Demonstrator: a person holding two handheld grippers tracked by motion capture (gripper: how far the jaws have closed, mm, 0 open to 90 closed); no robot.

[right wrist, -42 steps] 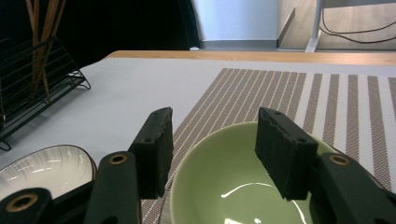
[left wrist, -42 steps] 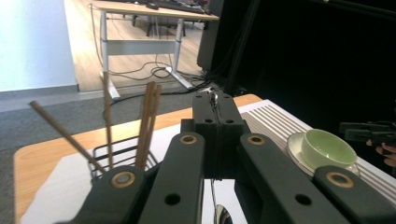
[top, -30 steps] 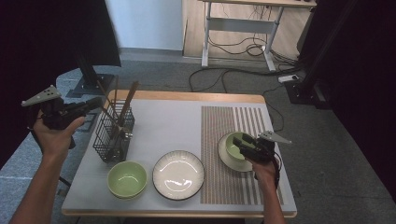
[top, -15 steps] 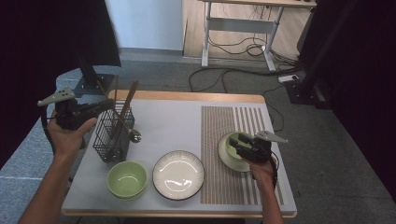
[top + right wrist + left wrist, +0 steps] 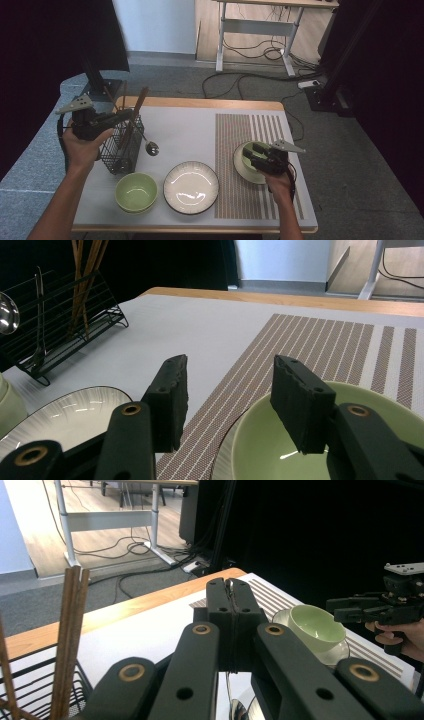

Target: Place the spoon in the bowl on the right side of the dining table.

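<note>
The green bowl (image 5: pixel 251 152) sits on a pale saucer (image 5: pixel 245 170) on the striped mat (image 5: pixel 250 135), toward the right edge of the bench (image 5: pixel 200 103). The right hand-held gripper (image 5: pixel 257 151) lies low over it, jaws set at a middling gap. In the right gripper view one jaw hangs over the bowl's (image 5: pixel 280 450) hollow and the other outside its rim; whether either pad touches the rim cannot be made out, and the near part of the bowl is cut off by the frame. The right hand (image 5: pixel 277 182) grips the tool from the near edge, the forearm running straight up from the bench's front.

The left hand-held gripper (image 5: pixel 125 116) is pressed closed with nothing between its jaws, held level just above the black wire basket (image 5: pixel 122 147) near the left edge, the left hand (image 5: pixel 85 147) wrapped around its body. Brown chopsticks (image 5: pixel 140 100) stand in the basket, and a spoon (image 5: pixel 151 148) pokes out, its handle lost among the wires. A second green bowl (image 5: pixel 136 192) and a white plate (image 5: pixel 191 186) rest along the near edge.
</note>
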